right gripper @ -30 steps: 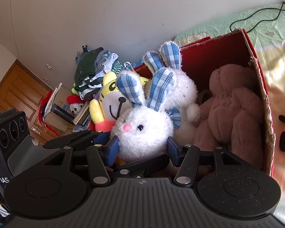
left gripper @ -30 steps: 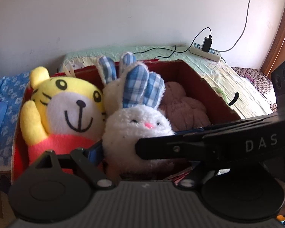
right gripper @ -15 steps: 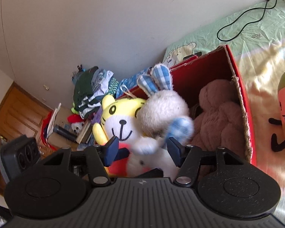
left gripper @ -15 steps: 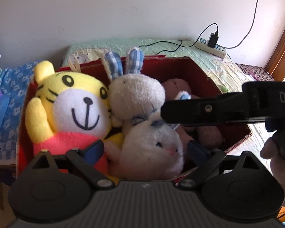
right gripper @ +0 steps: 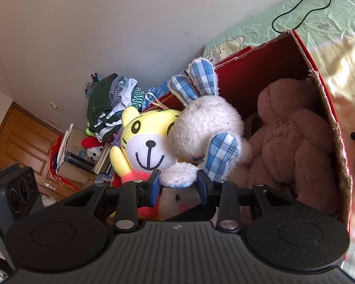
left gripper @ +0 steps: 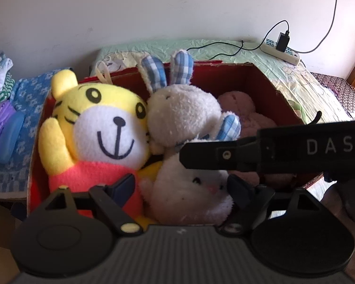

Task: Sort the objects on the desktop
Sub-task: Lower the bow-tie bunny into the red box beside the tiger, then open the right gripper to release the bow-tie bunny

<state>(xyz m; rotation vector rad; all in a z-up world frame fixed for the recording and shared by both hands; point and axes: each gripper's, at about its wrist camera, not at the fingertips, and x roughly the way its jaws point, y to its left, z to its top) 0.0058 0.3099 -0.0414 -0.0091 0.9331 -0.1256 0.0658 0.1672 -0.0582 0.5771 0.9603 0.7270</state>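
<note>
The left gripper [left gripper: 181,188] sat low in its frame's centre, pointing steeply downward, jaws wide and closing, a soft toy between them. The right gripper [right gripper: 178,185] pointed more gently downward at lower centre, its blue pads [right gripper: 153,187] narrowing. Its black body crossed the right of the left view.

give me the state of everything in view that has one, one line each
red box: open top, full of plush toys
yellow tiger: upright in the box, at one end
upper white bunny: leaning on the tiger, ears up
lower white bunny: lying face up between the left claw's jaws
brown bear: slumped at the other end
left claw: closing, pads not pressing
right claw: closing on a white plush paw
charger: plugged into the strip
</note>
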